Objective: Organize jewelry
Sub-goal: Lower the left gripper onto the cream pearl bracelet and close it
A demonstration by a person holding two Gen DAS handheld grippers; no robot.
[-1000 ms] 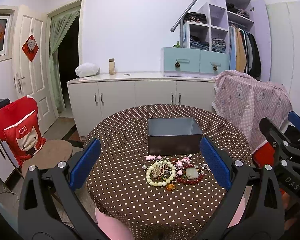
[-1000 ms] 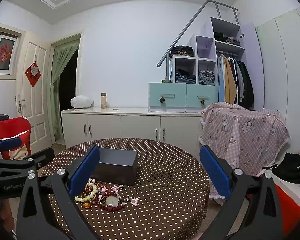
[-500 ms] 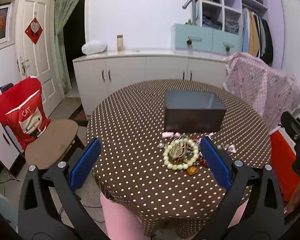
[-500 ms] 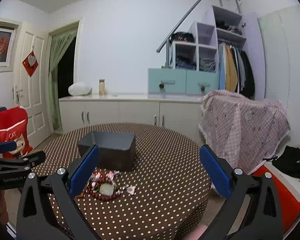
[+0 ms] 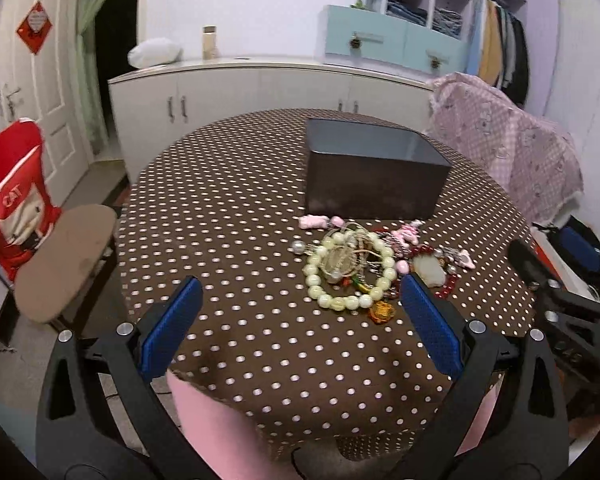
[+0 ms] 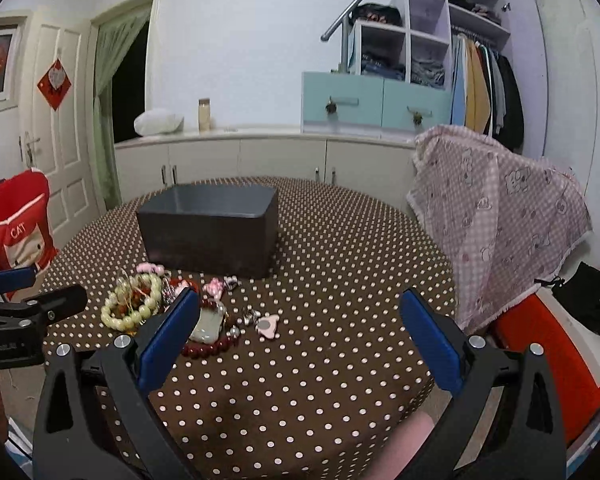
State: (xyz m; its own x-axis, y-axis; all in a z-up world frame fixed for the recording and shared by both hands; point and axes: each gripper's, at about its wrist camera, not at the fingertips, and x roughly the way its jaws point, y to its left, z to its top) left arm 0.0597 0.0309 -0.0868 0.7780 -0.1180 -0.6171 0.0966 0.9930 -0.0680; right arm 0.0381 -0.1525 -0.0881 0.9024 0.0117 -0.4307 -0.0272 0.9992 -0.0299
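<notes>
A heap of jewelry lies on the round dotted table [image 5: 228, 208] in front of a dark open box [image 5: 372, 168]. It holds a pale green bead bracelet [image 5: 350, 268], a red bead string [image 5: 446, 286], a white pendant [image 5: 430, 268] and pink charms [image 5: 316, 222]. My left gripper [image 5: 300, 320] is open and empty, hovering near the table's front edge, left of the heap. In the right wrist view the box [image 6: 212, 232], bracelet [image 6: 132, 306] and pendant [image 6: 210, 326] show; my right gripper [image 6: 300, 336] is open and empty, right of the heap.
A wooden stool [image 5: 64, 256] and a red-covered chair [image 5: 8, 208] stand left of the table. A chair draped in pink checked cloth [image 6: 496, 216] stands at the right. White cabinets [image 6: 260, 160] run along the back wall.
Both grippers have come closer to the table and tilted down; the jewelry and box look larger. The left gripper has shifted left of the heap. Both stay open.
</notes>
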